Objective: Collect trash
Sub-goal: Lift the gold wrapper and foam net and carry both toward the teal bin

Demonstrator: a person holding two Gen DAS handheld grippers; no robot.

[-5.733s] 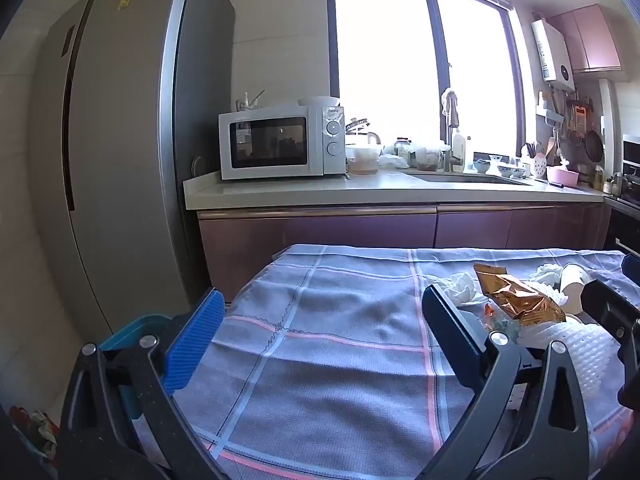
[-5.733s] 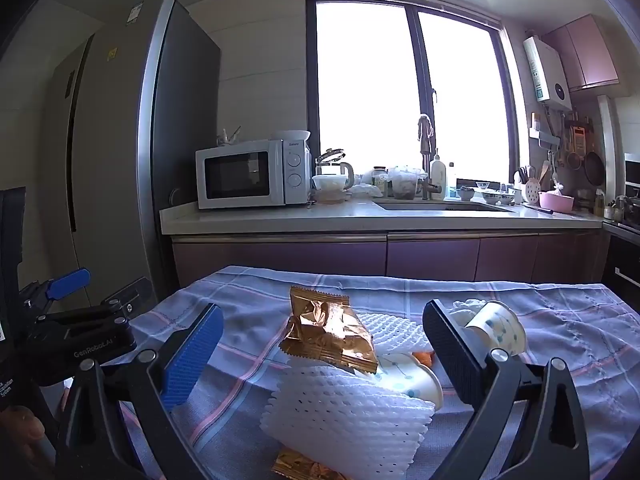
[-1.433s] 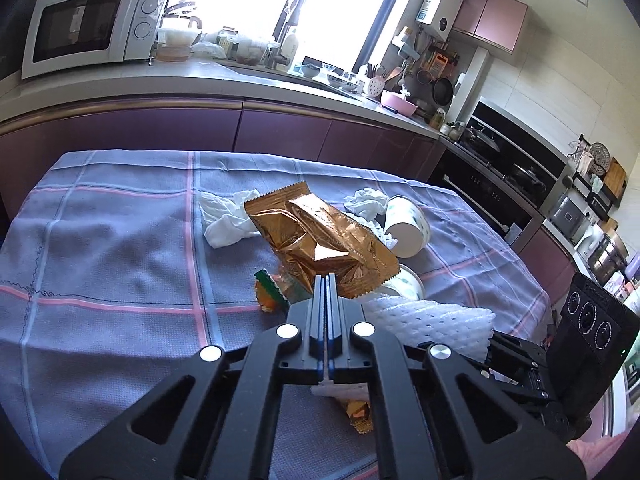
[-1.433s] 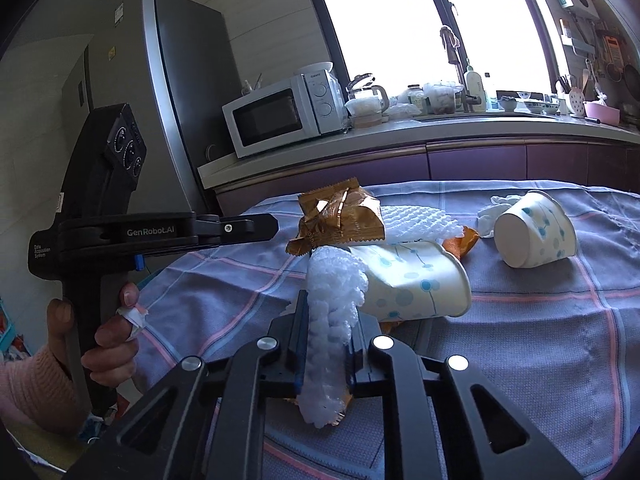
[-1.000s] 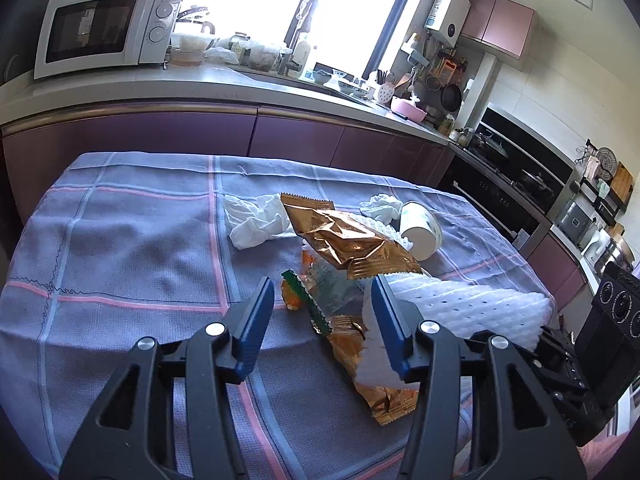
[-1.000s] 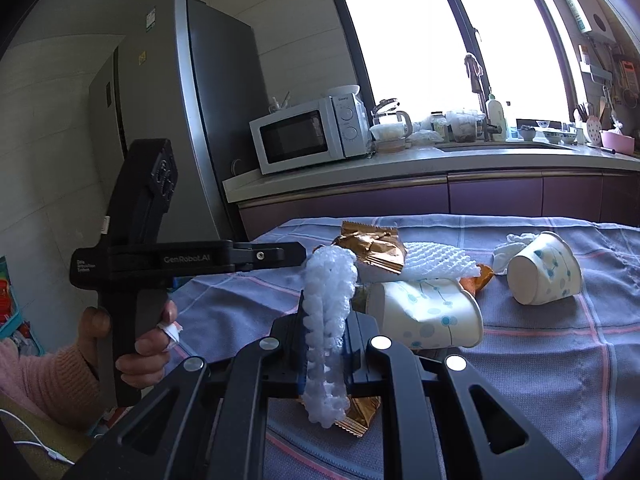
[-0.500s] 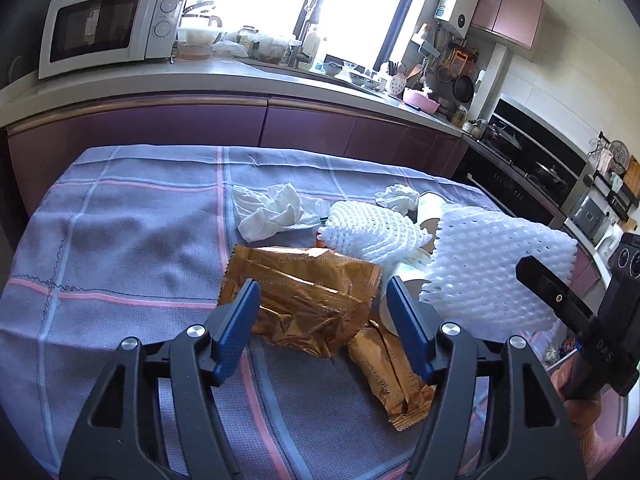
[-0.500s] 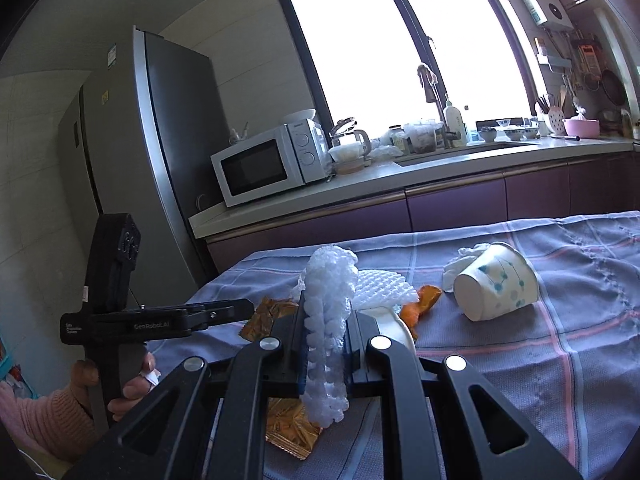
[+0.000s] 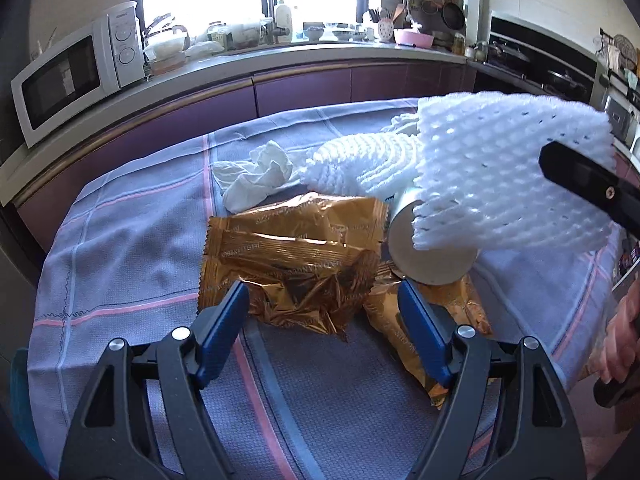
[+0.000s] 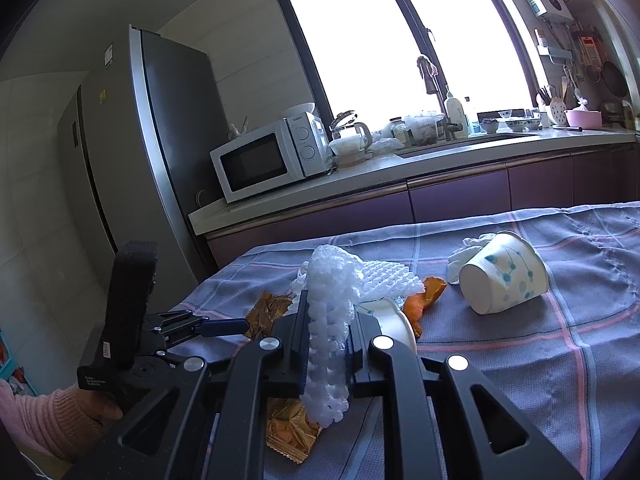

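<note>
A gold snack wrapper (image 9: 292,256) lies flat on the checked tablecloth (image 9: 120,248). My left gripper (image 9: 320,296) hangs just over its near edge. Its jaws are opening, and the pads do not touch the wrapper between them. My right gripper (image 10: 328,320) is shut on a white foam net sheet (image 10: 328,280), held up in the air (image 9: 500,168). Behind lie a second foam net (image 9: 360,164), a crumpled tissue (image 9: 260,176), a paper cup on its side (image 9: 432,248) and another gold wrapper (image 9: 424,340). A dotted paper cup (image 10: 504,280) lies farther right.
An orange scrap (image 10: 428,292) sits beside the foam net. A hand in a pink sleeve (image 10: 40,412) holds the left gripper (image 10: 224,326). Beyond the table run a purple counter (image 10: 460,192) with a microwave (image 10: 272,160), and a grey fridge (image 10: 160,160).
The left gripper went from shut to wide open and dropped toward the gold wrapper, which now lies flat. The right gripper kept its hold on the foam net and lifted it.
</note>
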